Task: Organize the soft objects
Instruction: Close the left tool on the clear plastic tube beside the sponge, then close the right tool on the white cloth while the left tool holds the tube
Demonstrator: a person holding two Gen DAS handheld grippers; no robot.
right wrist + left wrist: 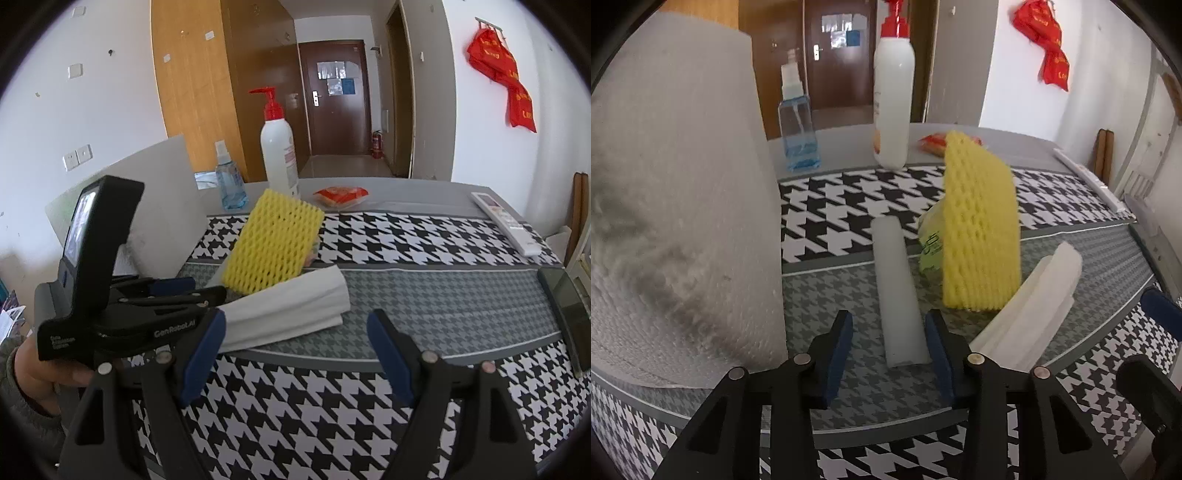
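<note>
The left gripper [889, 343] straddles the near end of a white foam stick [897, 291] lying on the houndstooth cloth [849, 210], jaws apart around it, right pad touching, while the right gripper [295, 354] hangs wide open over bare cloth.

This looks like a home or apartment room: a dark brown wooden entrance door [334, 98] at the far end of a hallway, a red fire extinguisher [376, 144] beside it, red fabric bags [502, 74] hanging on the white wall, and a houndstooth-patterned cloth [406, 240] covering the tabletop.
</note>
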